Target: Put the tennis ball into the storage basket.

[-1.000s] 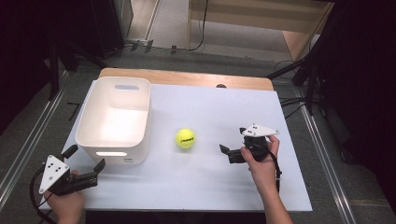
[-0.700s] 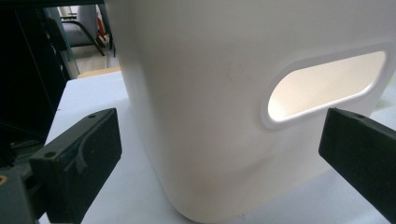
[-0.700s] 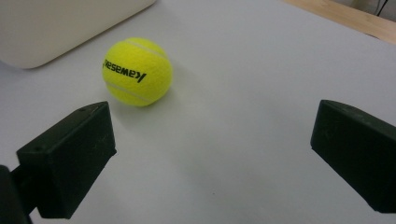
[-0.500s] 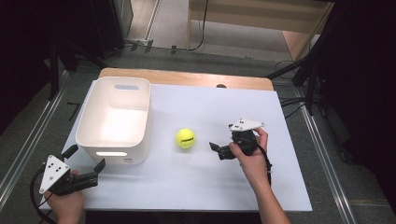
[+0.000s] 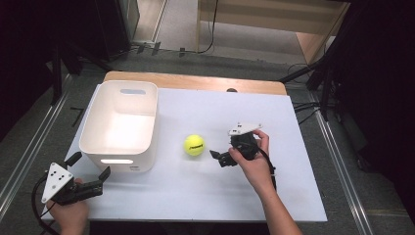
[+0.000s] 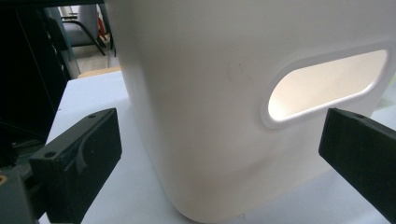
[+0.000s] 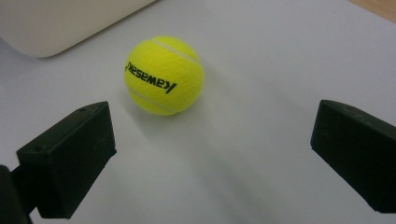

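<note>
The yellow tennis ball (image 5: 194,145) is seen resting on the white table (image 5: 205,196), near the middle, just right of the white bin (image 5: 120,125) and apart from it. Black lettering is shown across the ball (image 7: 163,74) in the right gripper view. Just to the right of the ball, the right gripper (image 5: 219,157) is held low over the table, jaws spread wide and pointed left toward the ball; nothing is gripped. In its own view the ball is framed ahead of the jaws, a little toward the left one, untouched by either. At the near left corner the left gripper (image 5: 88,171) is held, jaws wide and empty, aimed at the bin's near wall (image 6: 219,116) with its handle slot (image 6: 324,88).
</note>
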Available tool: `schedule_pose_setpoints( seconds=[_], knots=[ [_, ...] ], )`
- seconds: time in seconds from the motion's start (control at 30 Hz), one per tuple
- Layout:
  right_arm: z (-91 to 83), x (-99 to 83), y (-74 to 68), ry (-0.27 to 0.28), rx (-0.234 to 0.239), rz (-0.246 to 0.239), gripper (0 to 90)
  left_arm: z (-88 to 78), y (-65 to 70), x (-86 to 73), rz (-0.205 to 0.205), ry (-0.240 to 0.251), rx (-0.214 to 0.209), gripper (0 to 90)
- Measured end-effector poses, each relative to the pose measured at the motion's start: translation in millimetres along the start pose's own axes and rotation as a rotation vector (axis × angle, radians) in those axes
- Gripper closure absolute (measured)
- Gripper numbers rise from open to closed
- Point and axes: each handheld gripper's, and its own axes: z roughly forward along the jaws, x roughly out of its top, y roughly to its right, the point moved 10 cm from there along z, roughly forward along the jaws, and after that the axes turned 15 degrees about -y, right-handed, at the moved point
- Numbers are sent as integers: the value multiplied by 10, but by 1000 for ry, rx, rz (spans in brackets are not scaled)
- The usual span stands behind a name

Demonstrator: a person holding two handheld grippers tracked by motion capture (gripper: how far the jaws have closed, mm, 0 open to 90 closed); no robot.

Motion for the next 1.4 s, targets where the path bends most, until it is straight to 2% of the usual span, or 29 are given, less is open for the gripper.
schedule_pose_setpoints(
  seconds=[0.13, 0.33, 0.77, 1.4],
  knots=[
    [62, 32, -44, -19, 9, -21, 0, 0, 1, 0, 0, 0, 0, 0],
    [124, 75, -77, -42, 18, -27, 0, 1, 1, 1, -1, 1, -1, 0],
    [247, 113, -200, -102, 66, -71, 0, 0, -1, -4, 1, -7, 4, 0],
    [423, 265, -260, -144, 80, -103, 0, 3, 1, 1, 1, -1, 0, 0]
  ],
)
